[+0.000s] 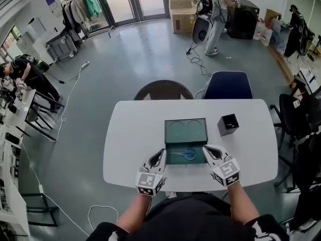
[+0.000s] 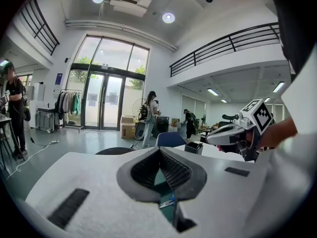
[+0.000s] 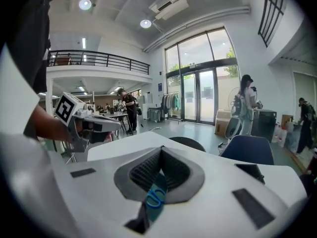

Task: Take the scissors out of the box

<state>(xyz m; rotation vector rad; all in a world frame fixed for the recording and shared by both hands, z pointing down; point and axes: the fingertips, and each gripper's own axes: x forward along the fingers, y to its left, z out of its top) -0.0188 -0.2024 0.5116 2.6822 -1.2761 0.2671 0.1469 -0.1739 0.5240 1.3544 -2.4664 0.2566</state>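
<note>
A dark green box [image 1: 186, 132] sits open on the white table [image 1: 130, 134], with its lid raised at the back. Scissors [image 1: 184, 155] with blue handles lie flat in its tray. My left gripper [image 1: 161, 153] rests at the tray's left side and my right gripper [image 1: 206, 148] at its right, both pointing inward. Each one is shut with nothing held. In the left gripper view the scissors [image 2: 168, 201] show through the gap below the closed tips of my left gripper [image 2: 159, 150]. In the right gripper view the blue handles [image 3: 155, 198] show below my right gripper [image 3: 161, 150].
A small black cube-shaped container [image 1: 228, 124] stands on the table to the right of the box. A round dark chair [image 1: 164, 90] and a blue chair [image 1: 228, 86] stand at the table's far edge. People stand further off across the room.
</note>
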